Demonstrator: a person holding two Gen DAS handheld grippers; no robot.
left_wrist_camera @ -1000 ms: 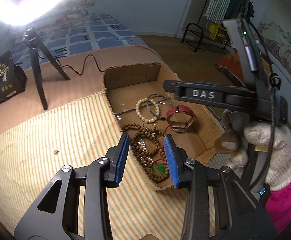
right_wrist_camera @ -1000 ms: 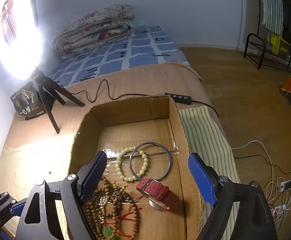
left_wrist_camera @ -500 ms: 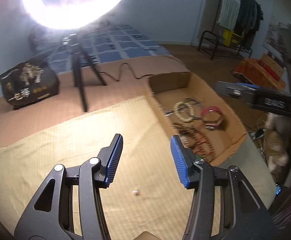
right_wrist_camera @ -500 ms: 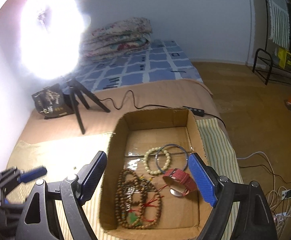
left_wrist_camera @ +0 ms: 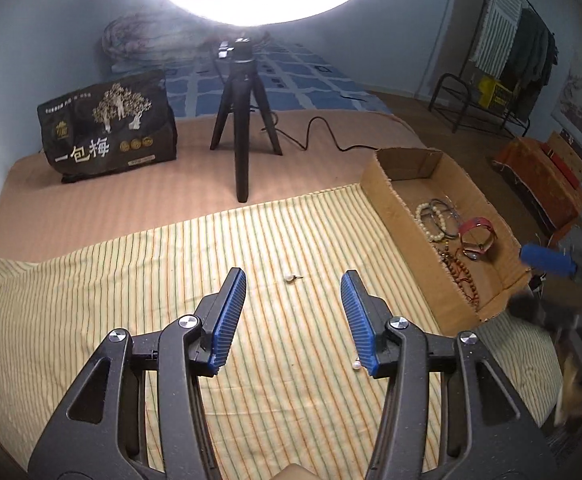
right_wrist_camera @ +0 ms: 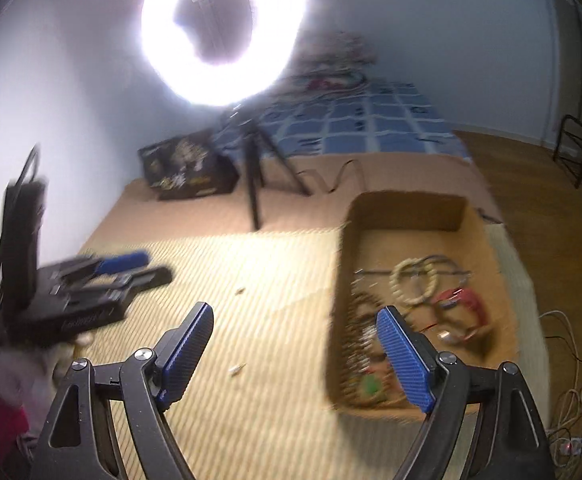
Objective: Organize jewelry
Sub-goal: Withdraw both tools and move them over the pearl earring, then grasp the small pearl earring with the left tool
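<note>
Left gripper (left_wrist_camera: 293,312) now off box (left_wrist_camera: 387,200), wider

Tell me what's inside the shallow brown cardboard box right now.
The cardboard box holds a cream bead bracelet, dark metal bangle, red-strapped watch and brown wooden beads. Its near wall hides part of the beads.

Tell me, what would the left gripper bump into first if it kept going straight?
Probably the striped cloth, near the small pearl earring lying between the open left gripper fingers' line. Depth is hard to judge, so it may miss the earring.
</note>
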